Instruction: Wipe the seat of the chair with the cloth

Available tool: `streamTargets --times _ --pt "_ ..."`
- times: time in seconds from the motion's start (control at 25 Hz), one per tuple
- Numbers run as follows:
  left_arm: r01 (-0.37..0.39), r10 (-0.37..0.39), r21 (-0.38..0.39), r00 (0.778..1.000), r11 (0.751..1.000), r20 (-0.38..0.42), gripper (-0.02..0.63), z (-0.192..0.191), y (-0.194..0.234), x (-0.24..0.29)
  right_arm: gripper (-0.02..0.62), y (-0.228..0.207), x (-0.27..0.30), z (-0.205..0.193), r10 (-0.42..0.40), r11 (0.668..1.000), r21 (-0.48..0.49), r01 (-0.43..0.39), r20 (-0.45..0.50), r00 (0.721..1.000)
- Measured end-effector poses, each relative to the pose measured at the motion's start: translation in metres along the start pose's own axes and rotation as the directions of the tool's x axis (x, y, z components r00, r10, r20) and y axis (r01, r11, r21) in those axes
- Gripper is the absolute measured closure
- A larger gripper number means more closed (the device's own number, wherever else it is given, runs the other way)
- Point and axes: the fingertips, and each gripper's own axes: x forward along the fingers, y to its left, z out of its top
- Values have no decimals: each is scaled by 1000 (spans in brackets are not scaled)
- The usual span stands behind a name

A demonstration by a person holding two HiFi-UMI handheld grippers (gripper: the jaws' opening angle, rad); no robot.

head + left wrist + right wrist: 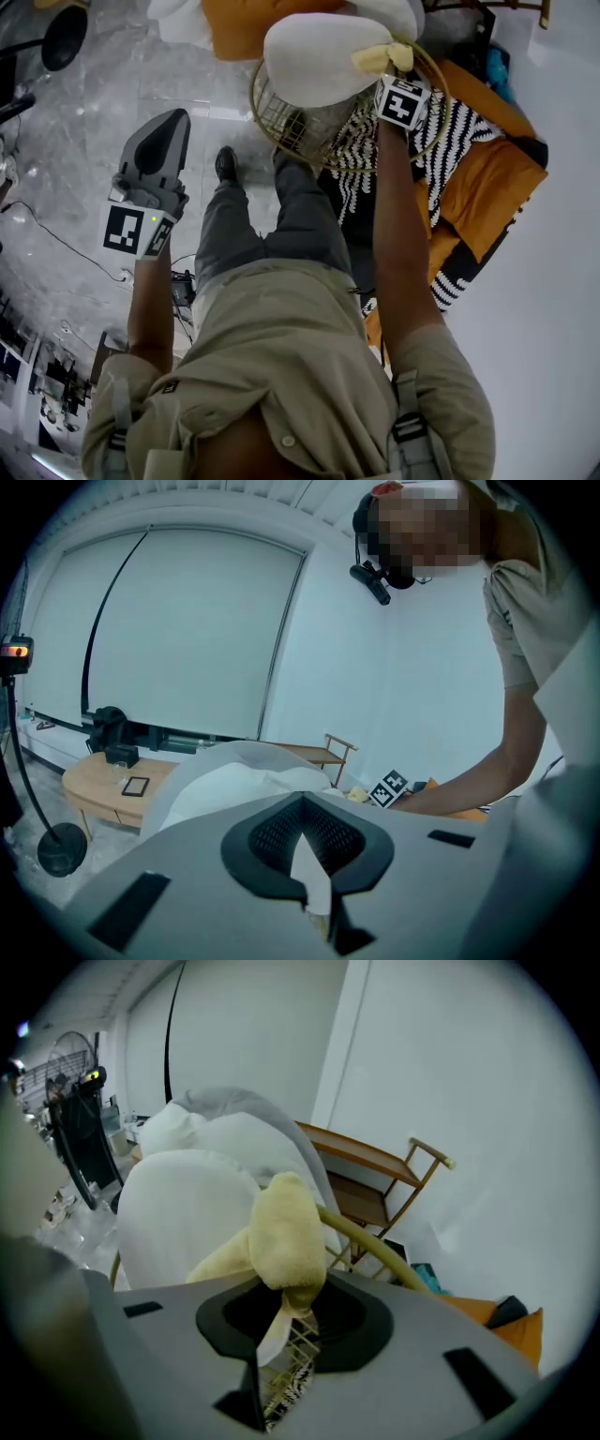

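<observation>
- Left gripper (161,141): idle over floor, well apart from chair. Jaws pressed together, nothing between.
- Chair (267,112): gold wire frame, white seat cushion (319,52) resting on it.
- Cloth (382,58): yellow, bunched, touching cushion's right edge just beside gold rim.
- Right gripper (392,77): jaws clamped on cloth's tail, wad sticking out ahead of tips.
- Step, as judged: wiping stroke under way at seat edge.
- Next move calls for: wad pressed flat, sweep leftward across cushion, clamp held firm.
</observation>
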Motion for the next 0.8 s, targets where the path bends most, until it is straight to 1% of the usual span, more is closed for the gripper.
streamTargets --times 0.04,0.12,0.28,0.4,0.48,0.52,0.6,0.68,0.76,0.8 --pt "5 -5 1 1000 1000 -2 591 -1 -2 2 491 -7 -3 0 -14 1000 -13 14 7 1000" --pt "12 -12 2 1000 1000 -5 591 -1 -6 4 491 -8 -7 0 -13 999 -34 14 18 1000" --pt "12 -12 8 1000 1000 -2 591 1 -8 3 492 9 -6 0 11 999 -34 -10 30 999" --pt "0 0 7 1000 1000 -1 591 -1 -2 -1 492 41 -4 3 47 998 -34 -46 24 999" --pt "-12 12 1 1000 1000 -3 591 -6 4 -6 492 79 -3 5 99 993 -61 -98 15 995" --pt "-18 18 -3 1000 1000 -5 591 -9 7 -8 492 103 -1 6 136 987 -89 -134 11 991" --pt "-29 29 -11 1000 1000 -7 591 -15 12 -13 492 162 0 4 228 959 -173 -226 -8 974" --pt "-40 40 -16 999 999 -5 591 -18 15 -18 492 221 -2 -1 321 908 -271 -319 -39 946" --pt "-50 50 -18 999 999 -6 591 -19 15 -21 492 264 -7 -7 382 862 -333 -381 -67 922" --pt "-54 54 -19 999 998 -7 591 -20 16 -23 492 277 -10 -8 400 850 -342 -401 -76 913"
